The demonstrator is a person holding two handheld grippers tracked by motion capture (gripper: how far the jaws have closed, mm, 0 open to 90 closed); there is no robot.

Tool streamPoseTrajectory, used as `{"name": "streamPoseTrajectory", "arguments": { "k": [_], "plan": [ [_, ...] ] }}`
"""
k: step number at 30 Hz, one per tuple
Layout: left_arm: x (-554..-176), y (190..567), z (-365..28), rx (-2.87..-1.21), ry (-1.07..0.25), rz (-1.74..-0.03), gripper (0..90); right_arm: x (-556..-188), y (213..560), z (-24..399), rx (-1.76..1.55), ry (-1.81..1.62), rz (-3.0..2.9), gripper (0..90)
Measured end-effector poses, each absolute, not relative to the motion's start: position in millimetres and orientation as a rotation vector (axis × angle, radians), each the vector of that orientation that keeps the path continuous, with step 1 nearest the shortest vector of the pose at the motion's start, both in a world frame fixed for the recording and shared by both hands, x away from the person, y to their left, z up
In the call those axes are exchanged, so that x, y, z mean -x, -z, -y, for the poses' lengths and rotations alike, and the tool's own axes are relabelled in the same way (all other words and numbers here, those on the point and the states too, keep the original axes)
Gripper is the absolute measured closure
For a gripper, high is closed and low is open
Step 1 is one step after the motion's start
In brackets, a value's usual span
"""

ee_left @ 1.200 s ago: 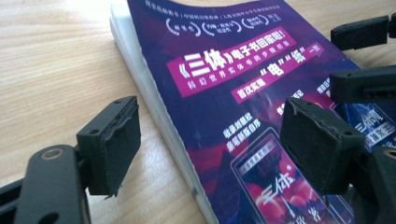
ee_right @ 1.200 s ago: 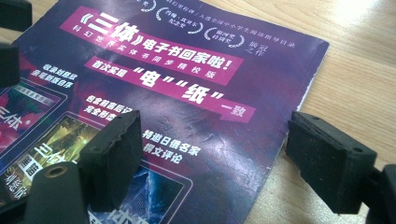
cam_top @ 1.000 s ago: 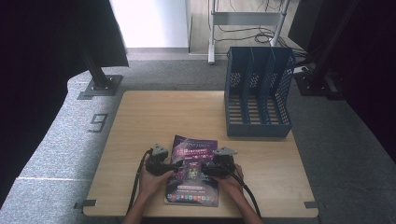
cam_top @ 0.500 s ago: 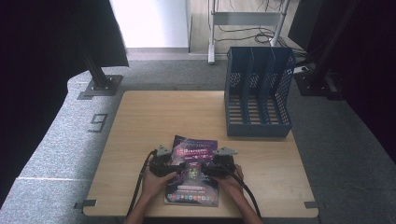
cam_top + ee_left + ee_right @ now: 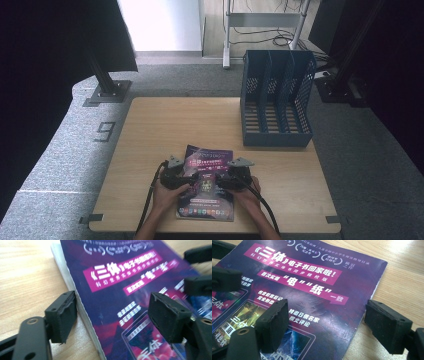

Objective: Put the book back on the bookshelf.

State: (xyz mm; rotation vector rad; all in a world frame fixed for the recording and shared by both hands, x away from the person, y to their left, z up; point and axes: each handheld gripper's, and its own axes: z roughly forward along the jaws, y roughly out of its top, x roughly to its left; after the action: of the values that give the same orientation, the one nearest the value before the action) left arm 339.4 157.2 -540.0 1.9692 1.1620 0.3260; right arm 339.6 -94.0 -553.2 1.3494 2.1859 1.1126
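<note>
A purple book point(image 5: 209, 161) with white and pink lettering lies flat near the front edge of the wooden table point(image 5: 175, 120). My left gripper point(image 5: 191, 182) sits at its left side. In the left gripper view its jaws point(image 5: 112, 307) straddle the book's point(image 5: 120, 277) left edge, one pad on the wood and one above the cover; they have just been closing a little and press on nothing. My right gripper point(image 5: 223, 182) is at the right side, and its open jaws point(image 5: 327, 317) straddle the book's point(image 5: 312, 277) right edge. The two grippers point toward each other across the cover.
A blue mesh file rack point(image 5: 277, 100) with several slots stands at the table's back right. Bare wood stretches behind and to the left of the book. Black stand feet point(image 5: 107, 90) rest on the grey carpet beyond the table.
</note>
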Motion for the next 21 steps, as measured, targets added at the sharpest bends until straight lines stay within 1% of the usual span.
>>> {"name": "streamPoseTrajectory", "arguments": {
  "k": [3, 4, 5, 7, 9, 16, 21],
  "plan": [
    [-337.1, 534.7, -158.2, -1.935, -0.297, -1.134, 29.2, -339.6, 553.2, 93.9, -1.349, -1.112, -2.186, 19.2],
    [-335.0, 529.7, -156.8, -1.919, -0.214, -1.075, 31.2, -339.6, 553.2, 93.9, -1.349, -1.112, -2.185, 19.2],
    [-333.9, 529.2, -153.9, -1.922, -0.169, -1.045, 32.9, -339.6, 553.1, 93.9, -1.351, -1.112, -2.186, 19.2],
    [-332.4, 529.2, -149.4, -1.944, -0.175, -1.025, 32.3, -339.4, 553.2, 93.8, -1.352, -1.113, -2.184, 19.2],
    [-329.4, 530.8, -140.9, -2.008, -0.269, -1.011, 32.2, -339.2, 553.1, 93.8, -1.354, -1.110, -2.184, 19.3],
    [-332.6, 531.4, -145.1, -1.997, -0.289, -1.035, 35.9, -339.2, 553.1, 93.8, -1.354, -1.111, -2.185, 19.3],
    [-344.8, 529.3, -143.2, -2.018, -0.310, -1.050, 37.3, -339.3, 553.1, 94.0, -1.352, -1.111, -2.185, 19.3]
  ]
}}
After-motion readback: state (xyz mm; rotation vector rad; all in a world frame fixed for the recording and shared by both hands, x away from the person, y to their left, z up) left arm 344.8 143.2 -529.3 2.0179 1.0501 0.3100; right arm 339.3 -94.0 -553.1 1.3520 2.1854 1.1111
